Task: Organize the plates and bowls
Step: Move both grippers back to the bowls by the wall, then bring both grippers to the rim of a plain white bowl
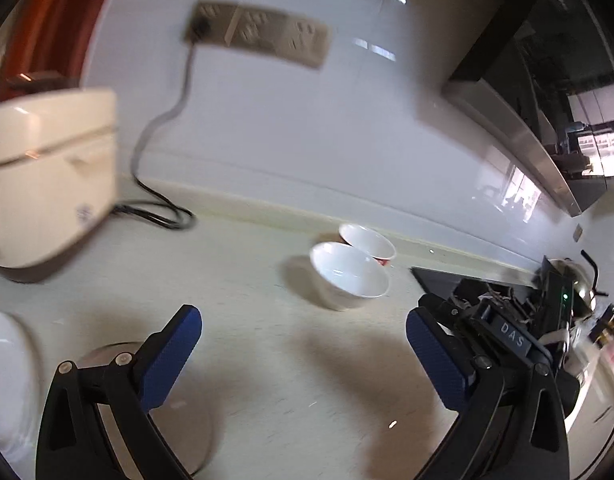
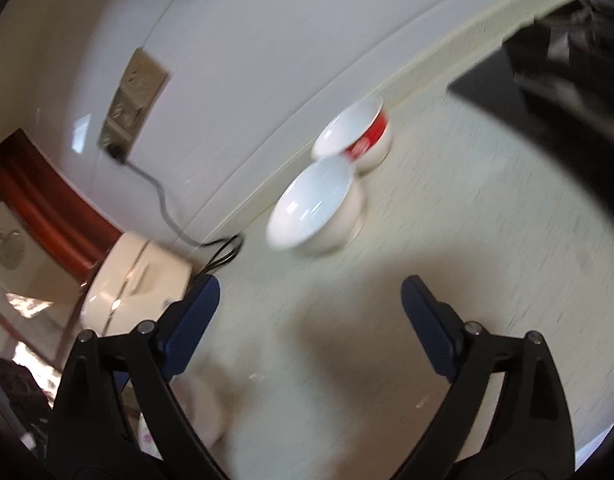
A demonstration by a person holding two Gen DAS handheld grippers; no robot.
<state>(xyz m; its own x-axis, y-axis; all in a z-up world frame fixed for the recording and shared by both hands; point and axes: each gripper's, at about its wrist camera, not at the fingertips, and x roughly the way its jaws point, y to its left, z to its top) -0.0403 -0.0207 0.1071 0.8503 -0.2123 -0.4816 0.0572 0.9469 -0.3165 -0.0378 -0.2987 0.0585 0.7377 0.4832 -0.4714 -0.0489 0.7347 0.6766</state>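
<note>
Two bowls stand side by side on the pale countertop by the back wall. The nearer one is a plain white bowl [image 1: 349, 274] [image 2: 317, 208]; behind it is a white bowl with a red band [image 1: 367, 242] [image 2: 359, 132]. My left gripper [image 1: 303, 356] is open and empty, hovering above the counter short of the bowls. My right gripper [image 2: 309, 320] is open and empty too, also short of the bowls. The right gripper's body [image 1: 507, 336] shows at the right of the left wrist view. A white dish edge [image 1: 7, 384] lies at the far left.
A cream rice cooker [image 1: 47, 176] [image 2: 135, 284] stands at the left, its black cord [image 1: 163, 216] running to a wall socket strip [image 1: 259, 30]. A round steel lid or plate [image 1: 179, 420] lies under the left finger. A black stove [image 1: 467, 280] and kettle [image 1: 575, 280] sit at the right.
</note>
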